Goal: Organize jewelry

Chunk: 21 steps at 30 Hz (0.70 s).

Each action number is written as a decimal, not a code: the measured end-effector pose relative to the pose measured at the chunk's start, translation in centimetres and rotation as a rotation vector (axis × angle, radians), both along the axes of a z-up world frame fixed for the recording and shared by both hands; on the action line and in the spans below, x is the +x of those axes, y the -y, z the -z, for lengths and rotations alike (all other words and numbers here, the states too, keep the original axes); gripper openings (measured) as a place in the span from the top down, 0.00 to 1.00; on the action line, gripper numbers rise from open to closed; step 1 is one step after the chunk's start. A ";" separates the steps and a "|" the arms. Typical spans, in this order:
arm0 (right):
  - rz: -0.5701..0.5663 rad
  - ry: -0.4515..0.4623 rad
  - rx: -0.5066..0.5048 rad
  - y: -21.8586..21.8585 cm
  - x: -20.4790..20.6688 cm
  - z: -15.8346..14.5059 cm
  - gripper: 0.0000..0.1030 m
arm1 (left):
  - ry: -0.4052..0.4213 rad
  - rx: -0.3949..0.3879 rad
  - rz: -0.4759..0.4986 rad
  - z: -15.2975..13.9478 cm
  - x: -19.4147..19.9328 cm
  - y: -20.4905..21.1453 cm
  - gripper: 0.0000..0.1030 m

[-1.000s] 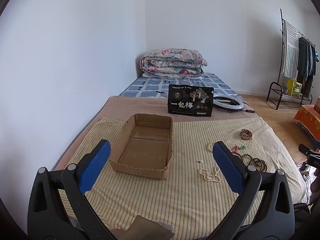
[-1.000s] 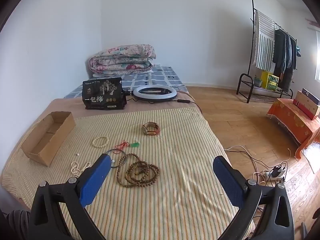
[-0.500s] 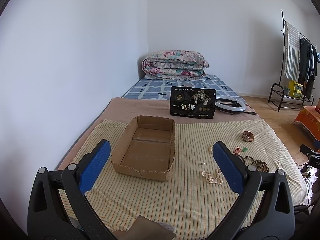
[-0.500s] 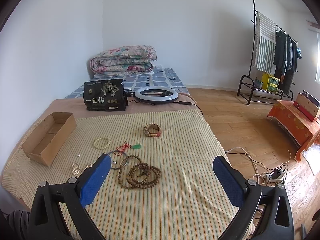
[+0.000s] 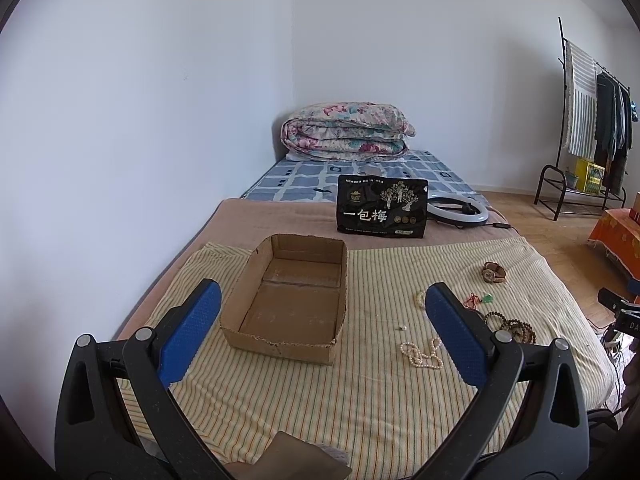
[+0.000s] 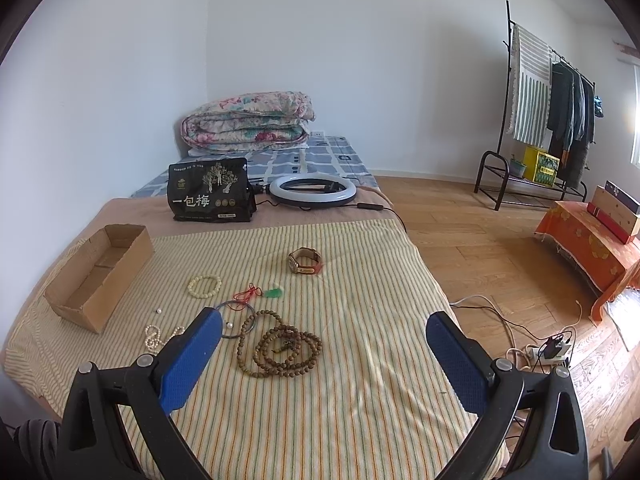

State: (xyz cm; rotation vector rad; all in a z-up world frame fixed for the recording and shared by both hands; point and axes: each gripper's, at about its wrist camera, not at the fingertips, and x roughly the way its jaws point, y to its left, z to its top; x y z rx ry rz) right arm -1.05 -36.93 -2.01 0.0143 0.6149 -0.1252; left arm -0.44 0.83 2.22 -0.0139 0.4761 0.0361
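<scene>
- Nothing is sorted yet: the cardboard box (image 5: 294, 300) on the left is seen bare inside.
- Every piece is left on the striped cloth (image 6: 360, 380): pearl strand (image 5: 422, 356), wooden beads (image 6: 280, 350), watch (image 6: 305, 261).
- Left gripper (image 5: 322, 332) and right gripper (image 6: 323, 354) are held spread wide, nothing pinched.

Both fisheye views look forward from above the near end of the bed, along their own blue fingers, toward the far wall. The left view faces the cardboard box (image 5: 288, 300) at frame centre; the right view sits further right, with the box (image 6: 98, 272) at left. Both share the striped cloth (image 5: 360, 400), black bag (image 5: 382, 210) and wooden beads (image 6: 280, 348)
</scene>
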 end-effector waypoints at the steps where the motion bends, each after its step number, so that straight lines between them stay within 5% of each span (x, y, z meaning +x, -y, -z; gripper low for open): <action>1: 0.000 0.000 0.001 0.0 0.0 0.0 0.00 | 0.000 -0.002 0.000 0.1 0.0 0.0 0.00; 21: -0.001 -0.002 0.002 0.1 -0.1 0.1 0.00 | 0.006 0.006 0.004 -0.2 -0.3 1.1 0.00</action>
